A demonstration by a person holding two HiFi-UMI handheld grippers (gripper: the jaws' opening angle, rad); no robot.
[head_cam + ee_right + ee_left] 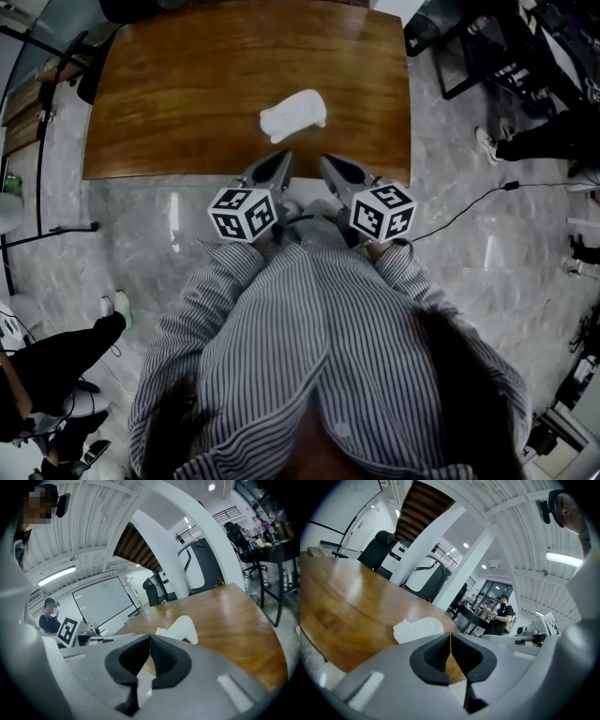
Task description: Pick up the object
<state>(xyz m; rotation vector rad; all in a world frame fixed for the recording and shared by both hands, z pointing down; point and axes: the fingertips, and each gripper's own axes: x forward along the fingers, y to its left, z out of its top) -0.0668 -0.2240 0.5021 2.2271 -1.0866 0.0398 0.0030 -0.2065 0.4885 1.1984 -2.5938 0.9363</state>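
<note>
A small white object (293, 114) with a lumpy, animal-like outline lies on the brown wooden table (178, 94), near its front edge. It also shows as a white object (418, 629) just beyond the jaws in the left gripper view and as a white object (180, 628) in the right gripper view. My left gripper (282, 159) and right gripper (324, 164) hover side by side at the table's front edge, just short of the object. Both are shut with nothing between their pads.
The table has a curved far edge and stands on a grey marble floor (141, 234). A black cable (469, 208) runs across the floor at the right. People's legs and shoes (487, 142) show at the right and lower left. Chairs and equipment stand beyond the table.
</note>
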